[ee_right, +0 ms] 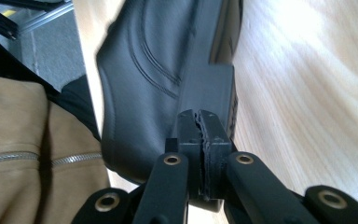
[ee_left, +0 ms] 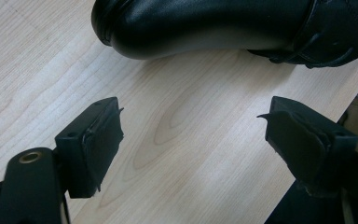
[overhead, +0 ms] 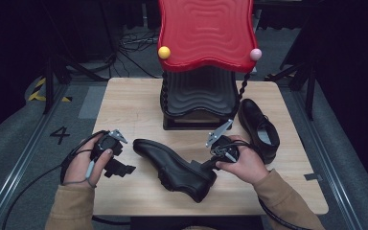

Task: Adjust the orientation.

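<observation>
A black leather shoe [overhead: 172, 167] lies slantwise in the middle of the wooden table [overhead: 134, 100], toe to the far left, heel toward me. My right gripper [overhead: 206, 166] is at its heel end. In the right gripper view the right gripper [ee_right: 200, 123] has its jaws pressed together, tips right against the shoe [ee_right: 140, 93] at the heel block; I see nothing between them. My left gripper [overhead: 123, 155] stands open beside the toe. In the left gripper view its wide gap [ee_left: 193, 135] holds bare wood, with the toe [ee_left: 205, 23] just beyond.
A second black shoe [overhead: 261, 127] stands at the right of the table. A rack with a red wavy top [overhead: 206, 33] and a black lower shelf [overhead: 199, 96] stands at the back middle. Grey floor surrounds the table. My tan sleeve [ee_right: 23, 140] is close by.
</observation>
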The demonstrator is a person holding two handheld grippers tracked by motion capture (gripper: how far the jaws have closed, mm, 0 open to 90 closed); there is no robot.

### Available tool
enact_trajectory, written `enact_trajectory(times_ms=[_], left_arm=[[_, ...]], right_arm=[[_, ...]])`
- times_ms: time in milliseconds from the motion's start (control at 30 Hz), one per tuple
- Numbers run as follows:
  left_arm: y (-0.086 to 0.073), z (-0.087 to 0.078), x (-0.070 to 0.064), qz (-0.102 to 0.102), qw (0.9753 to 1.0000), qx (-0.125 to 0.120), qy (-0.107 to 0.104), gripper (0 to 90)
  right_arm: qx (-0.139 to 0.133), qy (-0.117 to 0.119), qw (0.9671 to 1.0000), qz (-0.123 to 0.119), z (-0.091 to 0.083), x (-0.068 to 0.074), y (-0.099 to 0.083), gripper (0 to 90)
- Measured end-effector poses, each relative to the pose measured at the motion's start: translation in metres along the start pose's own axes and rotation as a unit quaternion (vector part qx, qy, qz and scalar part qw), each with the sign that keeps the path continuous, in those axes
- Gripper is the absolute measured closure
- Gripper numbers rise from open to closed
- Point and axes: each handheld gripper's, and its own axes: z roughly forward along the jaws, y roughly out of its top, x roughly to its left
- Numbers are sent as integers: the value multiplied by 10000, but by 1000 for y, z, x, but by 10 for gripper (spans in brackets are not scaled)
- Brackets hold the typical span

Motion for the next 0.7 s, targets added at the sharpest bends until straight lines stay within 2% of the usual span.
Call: enact_trajectory(times_ms=[33, 67, 333, 467, 533, 633, 700], left_arm=[[0, 0, 0, -14, 10000, -9, -7, 193], [0, 0, 0, -14, 10000, -6, -19, 194], [-1, 0, 1, -24, 10000, -4, -10, 193], [-2, -2, 2, -111, 9998, -111, 149, 194], [-4, -4, 3, -154, 9996, -149, 156, 193], [-7, -5, 2, -190, 9996, -174, 154, 192], [-8, -5, 2, -189, 9995, -169, 168, 192]], right_arm=[[13, 15, 10000, 8, -2, 0, 0, 890], [34, -81, 10000, -5, -3, -1, -1, 890], [-54, -22, 9999, 131, -3, -5, -4, 894], [-38, -152, 9998, 93, -3, -2, -4, 896], [-25, -243, 9996, 111, -4, -4, -4, 897], [-111, -574, 9979, 268, -8, -12, -6, 897], [-114, -883, 9956, 288, -8, -16, -7, 897]])
